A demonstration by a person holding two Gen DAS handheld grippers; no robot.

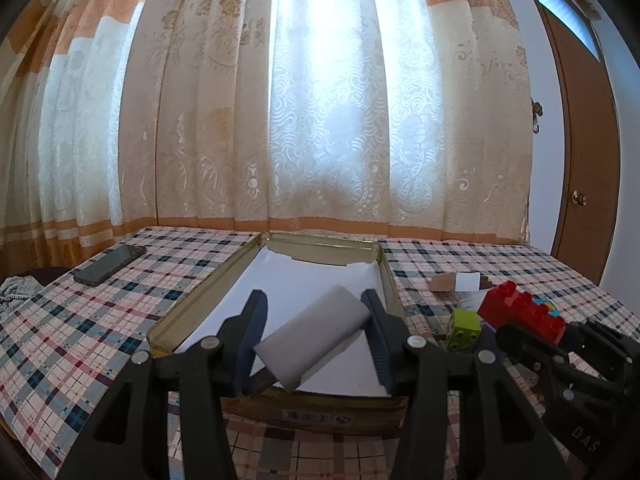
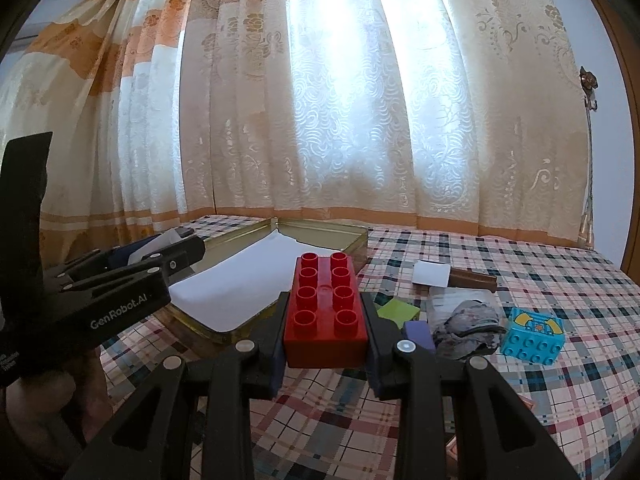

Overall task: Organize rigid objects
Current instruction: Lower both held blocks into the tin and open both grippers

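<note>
Over the near end of the open tin box (image 1: 224, 280), the left gripper (image 1: 312, 344) is clamped on a white rectangular block (image 1: 316, 332), which sits tilted between the pads, one end raised toward the box's far wall. To its right, above the checked tabletop (image 2: 520, 380), the right gripper (image 2: 326, 332) is closed tight on a red building brick (image 2: 324, 312), studs up, two rows of four, glossy and hard-edged.

Both hands appear to be mid-carry, so the step in hand looks like bringing picked pieces to the box. The white block is already above the box's white paper lining (image 1: 312, 276); the next move would likely be to lower it, level it out, and let go so it lies flat rather than on an edge. The red brick is beside the box's near right corner and not yet over it, so it would need to travel left across the metal rim before release, keeping clear of the other gripper.

Still loose on the tabletop are a lime-green brick (image 2: 398, 310), a purple piece (image 2: 418, 334) just beside the right gripper's finger, and a light-blue brick with a printed top (image 2: 534, 338) farther right. A crumpled grey cloth (image 2: 464, 324) lies between them, with a white card (image 2: 430, 274) and a brown strip (image 2: 472, 280) behind. A phone (image 1: 110, 264) rests well left of the box.
</note>
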